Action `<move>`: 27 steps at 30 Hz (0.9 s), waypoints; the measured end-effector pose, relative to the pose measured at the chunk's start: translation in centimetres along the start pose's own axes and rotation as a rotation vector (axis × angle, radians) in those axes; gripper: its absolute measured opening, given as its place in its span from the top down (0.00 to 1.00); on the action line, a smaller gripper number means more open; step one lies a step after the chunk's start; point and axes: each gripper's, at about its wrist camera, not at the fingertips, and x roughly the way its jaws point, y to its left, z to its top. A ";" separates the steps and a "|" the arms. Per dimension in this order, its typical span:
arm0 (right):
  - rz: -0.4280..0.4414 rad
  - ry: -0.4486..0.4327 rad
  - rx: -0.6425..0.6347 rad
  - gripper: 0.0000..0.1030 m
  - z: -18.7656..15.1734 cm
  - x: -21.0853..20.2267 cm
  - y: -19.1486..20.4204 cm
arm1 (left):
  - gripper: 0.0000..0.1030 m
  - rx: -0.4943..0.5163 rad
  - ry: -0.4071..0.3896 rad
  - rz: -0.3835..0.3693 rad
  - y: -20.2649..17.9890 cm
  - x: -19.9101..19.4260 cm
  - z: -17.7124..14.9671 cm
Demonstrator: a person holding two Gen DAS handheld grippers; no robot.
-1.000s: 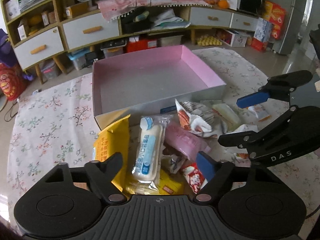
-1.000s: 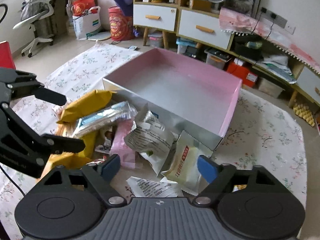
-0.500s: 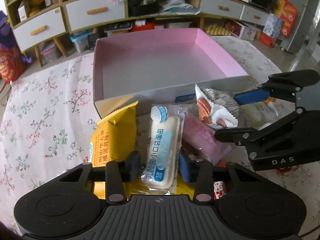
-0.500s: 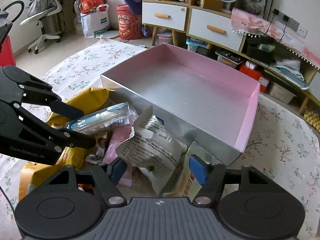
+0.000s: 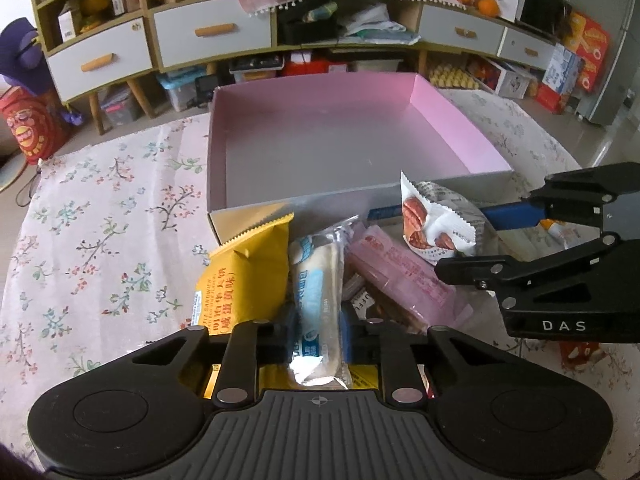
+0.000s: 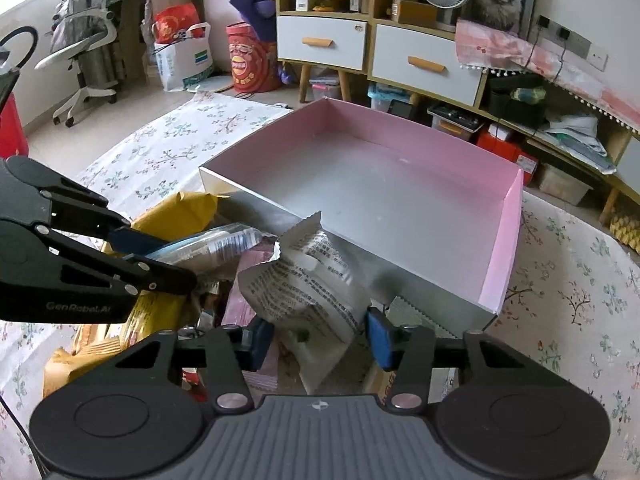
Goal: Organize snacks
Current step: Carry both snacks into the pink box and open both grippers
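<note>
Where the snack pile crowds the near wall of the pink box (image 5: 452, 128), lies a clear-wrapped bread roll with blue print (image 5: 318, 284), pinched at its near end between the narrowed jaws of the left gripper (image 5: 318, 338). Sits between a yellow sandwich pack (image 5: 248, 280) on its left and a flat pink packet (image 5: 404, 280) on its right, touching both. Beyond the pink packet, stands a white nut packet (image 5: 436, 220), tilted against the box wall. Reaches in at the far side of the pile the right gripper (image 6: 316, 340), jaws part open around the printed back of that white packet (image 6: 308, 288), blue pads just beside its edges; cannot tell whether touching. Underneath everything, spreads a floral cloth (image 5: 100, 240) over the surface.
</note>
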 end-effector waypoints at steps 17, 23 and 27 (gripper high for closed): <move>0.032 -0.125 0.189 0.80 1.4 -3.3 -2.4 | 0.84 -0.018 -0.119 -0.021 -1.2 -4.6 1.0; 0.019 -0.188 0.326 0.80 1.9 -3.3 -4.6 | 0.84 -0.004 -0.161 0.029 -1.1 -4.1 4.4; -0.003 -0.197 0.404 0.80 1.7 -2.4 -6.1 | 0.84 0.010 -0.191 0.074 -0.7 -2.4 6.8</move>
